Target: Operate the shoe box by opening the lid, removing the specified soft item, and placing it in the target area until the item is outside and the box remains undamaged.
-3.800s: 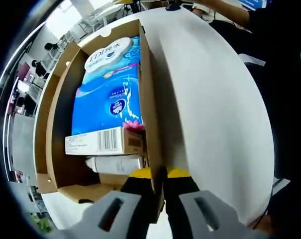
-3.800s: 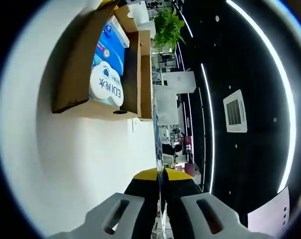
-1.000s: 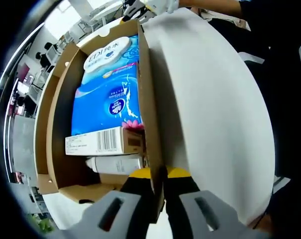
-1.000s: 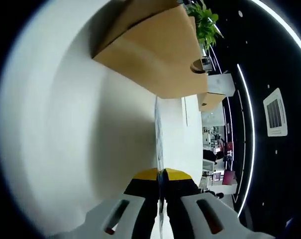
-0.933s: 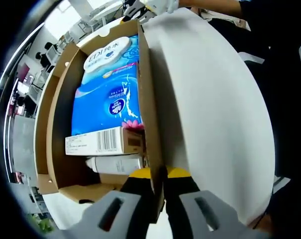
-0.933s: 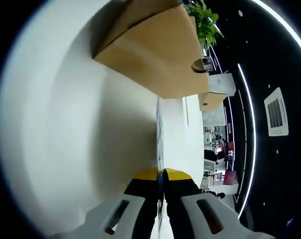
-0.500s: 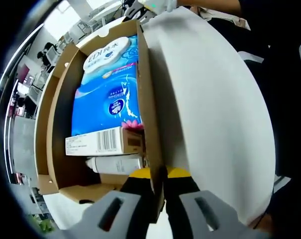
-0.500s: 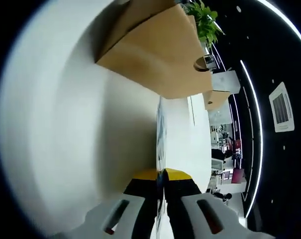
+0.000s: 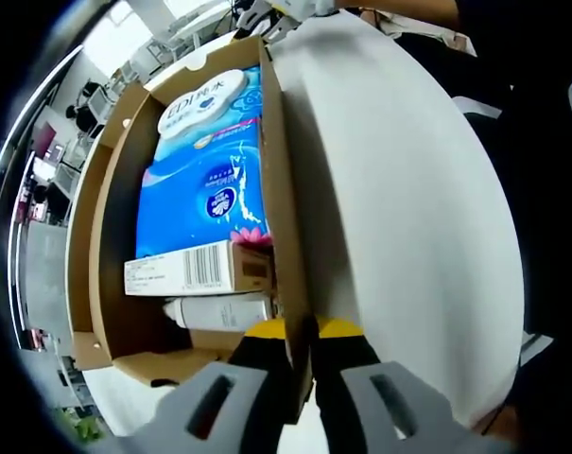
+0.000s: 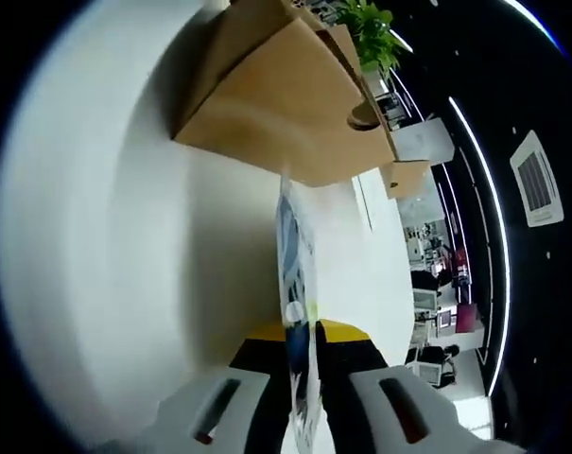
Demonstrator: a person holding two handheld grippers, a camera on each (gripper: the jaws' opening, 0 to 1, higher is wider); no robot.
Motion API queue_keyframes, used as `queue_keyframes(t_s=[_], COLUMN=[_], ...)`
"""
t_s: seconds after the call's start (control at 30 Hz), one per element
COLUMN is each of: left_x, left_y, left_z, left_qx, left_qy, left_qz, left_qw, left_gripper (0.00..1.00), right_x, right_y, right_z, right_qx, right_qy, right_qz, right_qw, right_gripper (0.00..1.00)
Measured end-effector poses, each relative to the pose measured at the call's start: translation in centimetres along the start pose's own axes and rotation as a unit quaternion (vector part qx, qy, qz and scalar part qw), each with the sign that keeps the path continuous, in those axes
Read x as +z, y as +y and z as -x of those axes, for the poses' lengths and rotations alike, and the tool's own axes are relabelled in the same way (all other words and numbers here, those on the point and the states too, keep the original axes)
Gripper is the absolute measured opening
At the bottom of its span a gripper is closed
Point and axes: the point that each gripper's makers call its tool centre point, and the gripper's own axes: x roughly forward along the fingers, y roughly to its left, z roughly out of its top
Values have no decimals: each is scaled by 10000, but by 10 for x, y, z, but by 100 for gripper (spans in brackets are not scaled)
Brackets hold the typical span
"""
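The brown cardboard shoe box [image 9: 106, 236] looks matt and a bit fibrous, raw kraft inside and out. Inside it, the blue plastic-wrapped tissue pack [image 9: 205, 180] is shiny film, slightly crinkled. Next to that sits a small white paper carton with a barcode [image 9: 186, 270], plain and dull. The white surface [image 9: 399, 208] is smooth with a soft sheen. The thin blue-and-white printed sheet [image 10: 295, 284] looks glossy, like plastic film or coated paper, can't say which.
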Motion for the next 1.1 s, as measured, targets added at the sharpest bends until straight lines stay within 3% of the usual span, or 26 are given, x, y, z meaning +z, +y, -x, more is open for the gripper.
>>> queue_keyframes(t_s=[0.17, 0.5, 0.77, 1.1], left_x=[0, 0, 0, 0], left_y=[0, 1, 0, 1], left_z=[0, 0, 0, 1], left_qx=[0, 8, 6, 4], left_qy=[0, 6, 7, 7], left_qz=[-1, -7, -13, -22], left_qw=[10000, 10000, 10000, 10000], left_gripper=[5, 5, 5, 5], right_x=[-1, -6, -24, -22], right_y=[-1, 1, 1, 1], right_z=[7, 11, 8, 8], right_qx=[18, 17, 79, 83], right_qy=[-43, 58, 322, 337], right_qz=[-285, -299, -540, -598], right_qw=[9996, 9995, 9980, 9976], right_gripper=[8, 9, 9, 9])
